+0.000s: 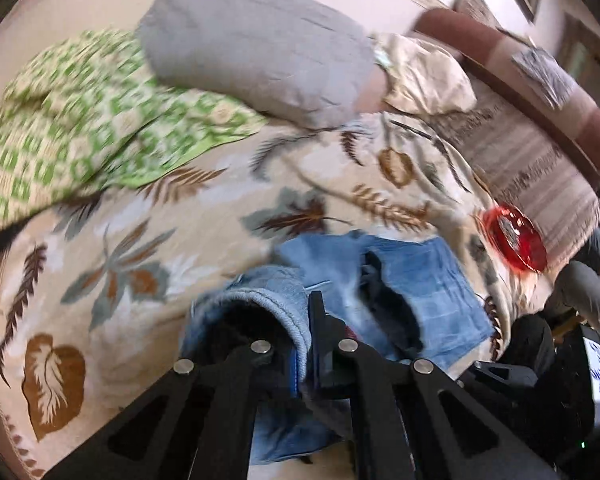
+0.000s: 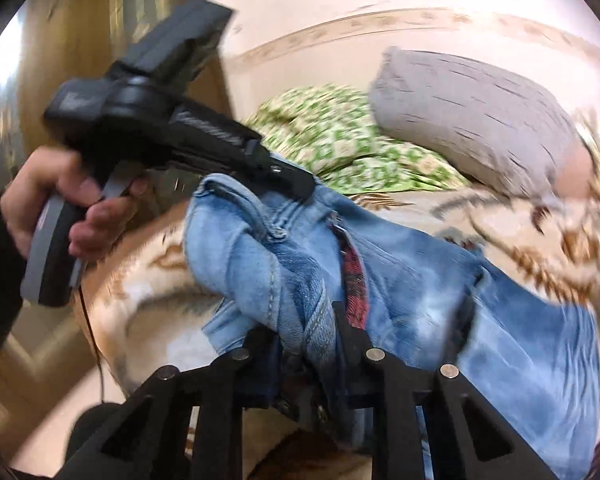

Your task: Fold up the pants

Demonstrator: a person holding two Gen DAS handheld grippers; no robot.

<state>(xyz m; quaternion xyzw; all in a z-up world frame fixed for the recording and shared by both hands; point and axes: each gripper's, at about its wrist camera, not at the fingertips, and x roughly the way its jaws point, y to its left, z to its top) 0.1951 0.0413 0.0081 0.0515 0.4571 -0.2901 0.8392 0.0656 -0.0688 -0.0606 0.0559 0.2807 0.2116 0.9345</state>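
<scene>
Light blue jeans (image 1: 424,280) lie bunched on a leaf-patterned bedspread (image 1: 172,216), partly lifted off it. My left gripper (image 1: 306,316) is shut on the waistband edge, with denim curling over its left finger. In the right wrist view the jeans (image 2: 440,288) hang between both tools. There my right gripper (image 2: 314,332) is shut on a twisted bunch of the waistband. The left gripper (image 2: 300,184), held by a person's hand (image 2: 52,196), pinches the upper waistband edge. A red plaid lining shows at the open fly.
A grey pillow (image 1: 252,48) and a green patterned blanket (image 1: 80,120) lie at the far side of the bed. A red glassy object (image 1: 516,238) sits near the bed's right edge, beside a brown padded rail (image 1: 540,92). A wooden door (image 2: 100,20) stands at left.
</scene>
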